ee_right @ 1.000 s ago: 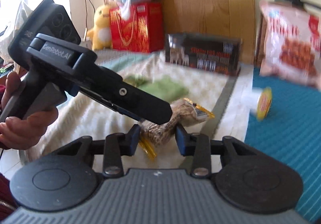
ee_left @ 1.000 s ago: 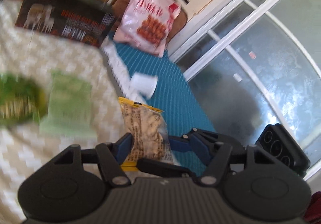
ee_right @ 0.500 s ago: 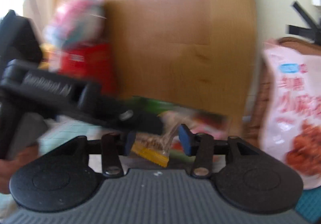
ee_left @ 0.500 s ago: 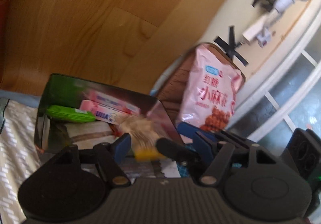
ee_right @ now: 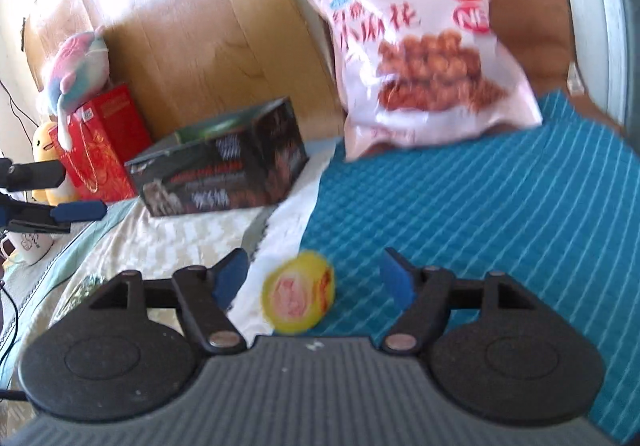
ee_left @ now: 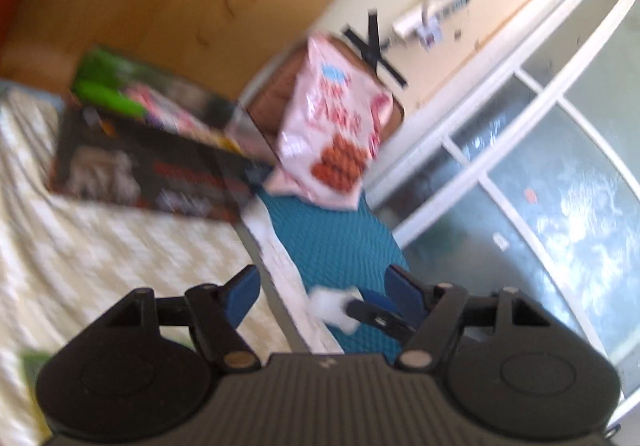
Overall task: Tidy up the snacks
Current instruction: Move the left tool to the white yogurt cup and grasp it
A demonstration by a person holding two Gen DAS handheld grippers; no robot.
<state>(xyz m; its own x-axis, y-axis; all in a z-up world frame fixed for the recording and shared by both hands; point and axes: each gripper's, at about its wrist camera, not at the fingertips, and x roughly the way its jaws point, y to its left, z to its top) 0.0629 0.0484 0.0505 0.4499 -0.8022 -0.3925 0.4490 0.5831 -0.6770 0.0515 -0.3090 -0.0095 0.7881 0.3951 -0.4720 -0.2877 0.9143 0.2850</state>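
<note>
Snacks visible in left wrist view: dark snack box [ee_left: 148,162] sits on the cream patterned blanket [ee_left: 100,254], open-topped, with a green packet [ee_left: 108,96] and pink-wrapped items inside; details blurred. Large pink snack bag [ee_left: 332,134] stands to the right of the box, leaning against a brown chair back [ee_left: 276,94], its lower edge on the teal mat [ee_left: 340,242]. Left gripper [ee_left: 320,286]: blue-padded fingers spread wide, nothing between them. A small white cup [ee_left: 334,304] lies on the mat edge low in frame, just in front of the right finger; contact cannot be judged because of blur. Window frames [ee_left: 500,166] at right.

Right wrist view: right gripper [ee_right: 314,274] with fingers spread apart, holding nothing. A small round cup with a yellow lid [ee_right: 298,296] lies on its side between the fingers, at the seam of mat [ee_right: 500,214] and blanket [ee_right: 192,234]; it appears clear of both pads. Dark box [ee_right: 224,170] sits further back on the blanket, pink bag [ee_right: 424,58] behind the mat, against the chair. Red gift bag [ee_right: 104,142] and plush toys [ee_right: 76,66] stand left of the box, by the wooden headboard [ee_right: 192,18]. Left gripper's fingers [ee_right: 78,210] enter at far left edge.
</note>
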